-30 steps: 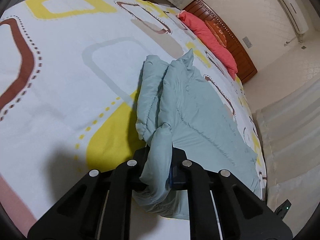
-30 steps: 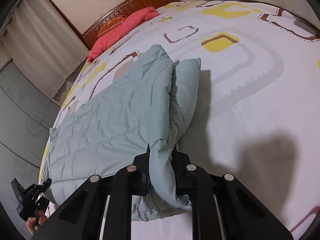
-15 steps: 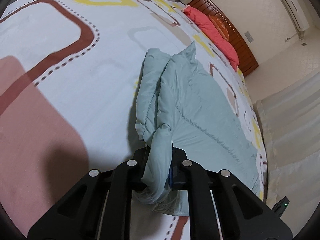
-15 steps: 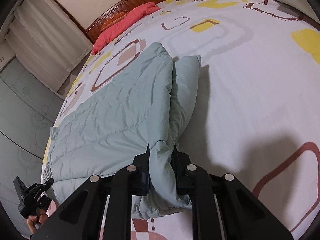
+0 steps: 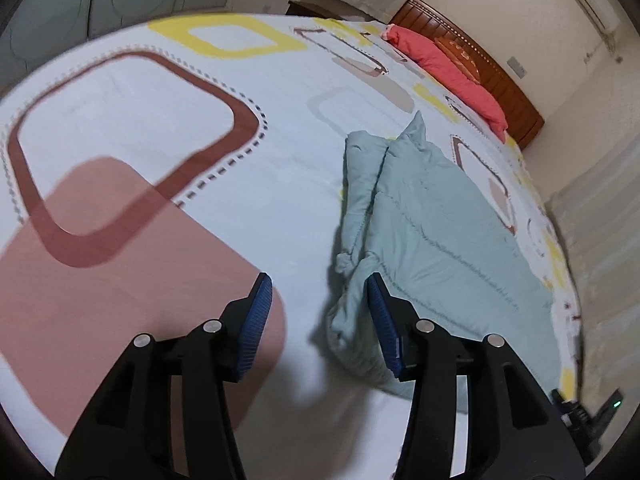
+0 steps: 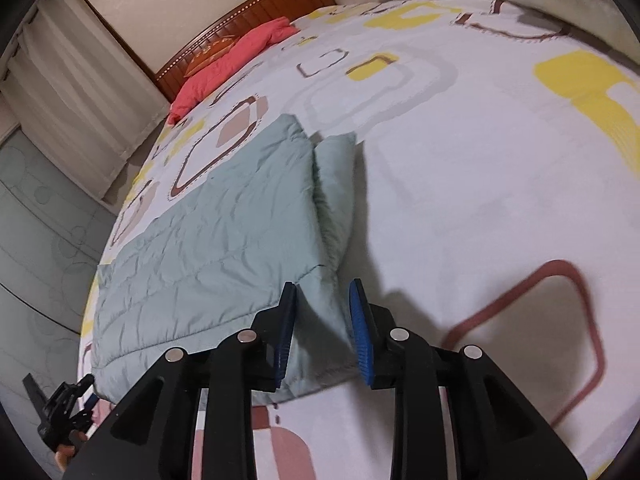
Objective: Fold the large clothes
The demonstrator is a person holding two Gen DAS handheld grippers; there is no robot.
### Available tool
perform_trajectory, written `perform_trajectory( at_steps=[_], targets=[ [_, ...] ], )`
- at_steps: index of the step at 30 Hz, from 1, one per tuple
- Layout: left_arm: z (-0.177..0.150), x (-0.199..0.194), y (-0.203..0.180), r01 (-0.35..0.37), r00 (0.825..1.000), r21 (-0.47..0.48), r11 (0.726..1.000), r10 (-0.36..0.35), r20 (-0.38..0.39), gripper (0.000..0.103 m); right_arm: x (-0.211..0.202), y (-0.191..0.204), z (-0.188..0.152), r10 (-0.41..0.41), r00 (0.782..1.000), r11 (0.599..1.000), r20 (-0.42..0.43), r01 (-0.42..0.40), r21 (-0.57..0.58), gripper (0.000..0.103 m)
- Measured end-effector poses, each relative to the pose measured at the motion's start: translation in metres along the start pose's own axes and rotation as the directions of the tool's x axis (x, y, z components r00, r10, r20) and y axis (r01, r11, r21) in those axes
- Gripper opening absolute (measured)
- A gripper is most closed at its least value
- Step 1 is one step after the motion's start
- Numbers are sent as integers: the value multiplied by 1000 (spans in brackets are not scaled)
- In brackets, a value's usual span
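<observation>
Lying folded on bedsheet (image 5: 280, 184): quilted garment (image 5: 436, 232).

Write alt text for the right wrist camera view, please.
A pale green quilted garment lies folded on a patterned bed sheet; the right gripper has its blue-padded jaws open around the fabric's near corner. A red pillow lies by the wooden headboard.

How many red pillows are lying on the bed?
1. The red pillow lies at the far end of the bed, against the wooden headboard. Others may be hidden beyond it.
</observation>
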State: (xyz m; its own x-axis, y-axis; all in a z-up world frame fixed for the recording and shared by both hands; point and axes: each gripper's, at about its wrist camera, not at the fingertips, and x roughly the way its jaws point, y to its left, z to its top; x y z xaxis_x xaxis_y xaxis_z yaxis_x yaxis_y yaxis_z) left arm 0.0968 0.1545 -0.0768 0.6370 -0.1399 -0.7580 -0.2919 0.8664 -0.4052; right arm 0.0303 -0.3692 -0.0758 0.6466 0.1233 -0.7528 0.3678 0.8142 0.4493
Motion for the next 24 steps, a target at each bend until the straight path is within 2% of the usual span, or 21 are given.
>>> perform_trajectory(
  at_steps=[4,6,11,14,19,22,24],
  targets=[
    [-5,-15,-23,-12,999,102,995,8,41,49,-11,18,0,-52,998,997,32,54,-57,28],
    [-9,-19,-39,-10,998,163,987,0,61,49,-14,36,-3,-48,998,993,46,52,-108,28],
    [-20,-5,-85,-11,999,281,960,-4,53,49,11,88,-15,-21,1000,971,-14,17,-238,28],
    [-25,11,-117,-44,998,358,933,24,60,49,31,121,-19,-19,999,951,-43,5,-308,28],
    [-17,37,-159,-86,994,402,911,54,90,49,54,172,-18,-33,999,914,-33,17,-405,28],
    [-16,50,-175,-111,992,420,901,73,106,49,64,187,-18,-42,999,905,-28,26,-426,28],
    [-17,63,-182,-152,987,439,886,114,113,49,74,191,-20,-59,998,900,-33,39,-434,28]
  ],
)
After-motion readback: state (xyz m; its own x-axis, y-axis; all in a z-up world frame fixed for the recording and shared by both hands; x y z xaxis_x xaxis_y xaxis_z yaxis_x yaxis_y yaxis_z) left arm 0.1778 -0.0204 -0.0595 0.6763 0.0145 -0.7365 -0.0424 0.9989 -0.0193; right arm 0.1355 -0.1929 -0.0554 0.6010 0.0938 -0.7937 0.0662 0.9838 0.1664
